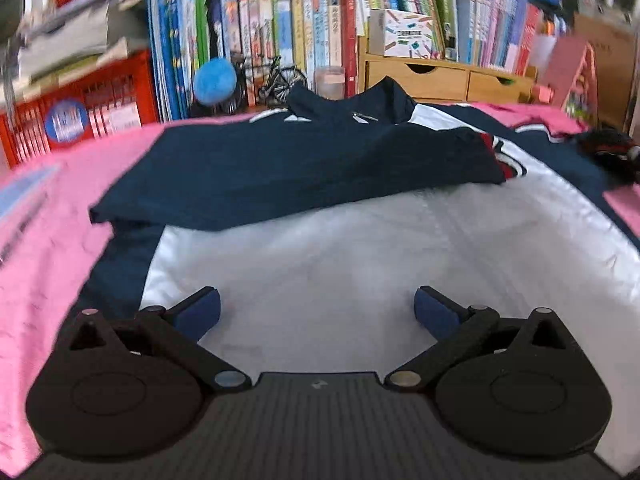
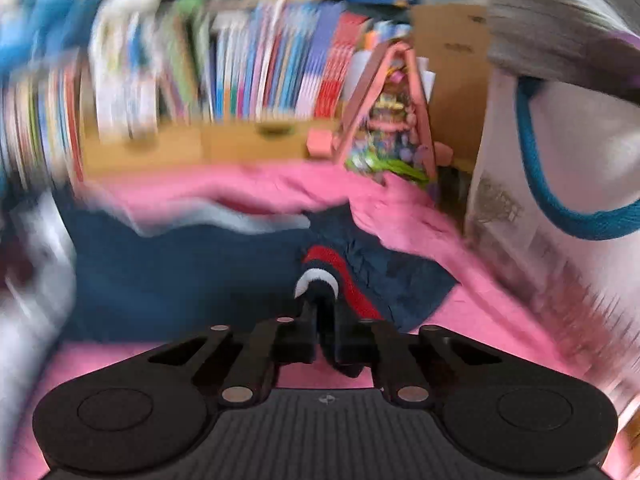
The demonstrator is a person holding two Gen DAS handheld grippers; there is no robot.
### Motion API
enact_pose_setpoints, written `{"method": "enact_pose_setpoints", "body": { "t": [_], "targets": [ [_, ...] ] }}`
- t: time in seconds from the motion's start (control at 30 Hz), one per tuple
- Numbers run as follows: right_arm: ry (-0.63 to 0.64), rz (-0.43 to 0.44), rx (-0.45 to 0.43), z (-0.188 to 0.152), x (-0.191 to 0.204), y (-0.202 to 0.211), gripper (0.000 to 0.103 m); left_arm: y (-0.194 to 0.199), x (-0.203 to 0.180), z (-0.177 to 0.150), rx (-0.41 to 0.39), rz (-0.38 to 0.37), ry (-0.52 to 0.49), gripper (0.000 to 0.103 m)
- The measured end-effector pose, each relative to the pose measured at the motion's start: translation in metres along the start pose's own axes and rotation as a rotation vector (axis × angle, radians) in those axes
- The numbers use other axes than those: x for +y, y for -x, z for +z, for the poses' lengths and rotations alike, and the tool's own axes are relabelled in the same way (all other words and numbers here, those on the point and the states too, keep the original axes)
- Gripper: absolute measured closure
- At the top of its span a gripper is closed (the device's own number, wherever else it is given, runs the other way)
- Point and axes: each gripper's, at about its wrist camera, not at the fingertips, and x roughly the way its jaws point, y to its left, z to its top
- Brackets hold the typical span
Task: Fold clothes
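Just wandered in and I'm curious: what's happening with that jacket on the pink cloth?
A person is folding a navy and white jacket spread on a pink cloth, using hand-held tongs. The right tongs are shut on the striped cuff of a sleeve. The left tongs are open above the white panel, holding nothing.

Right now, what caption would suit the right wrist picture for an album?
Right gripper shut on the jacket's striped cuff, above the pink cloth.
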Motion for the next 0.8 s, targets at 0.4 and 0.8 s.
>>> {"method": "enact_pose_setpoints", "body": {
  "t": [0.4,0.8],
  "targets": [
    [0.345,0.317,-0.080,0.055,0.207,0.010,0.052,0.010,0.009,-0.005,-0.052,-0.044,0.060,0.000],
    [0.418,0.038,0.064,-0.036,0.102,-0.057,0.019,0.007,0.005,-0.004,-0.042,-0.044,0.043,0.000]
  ]
}}
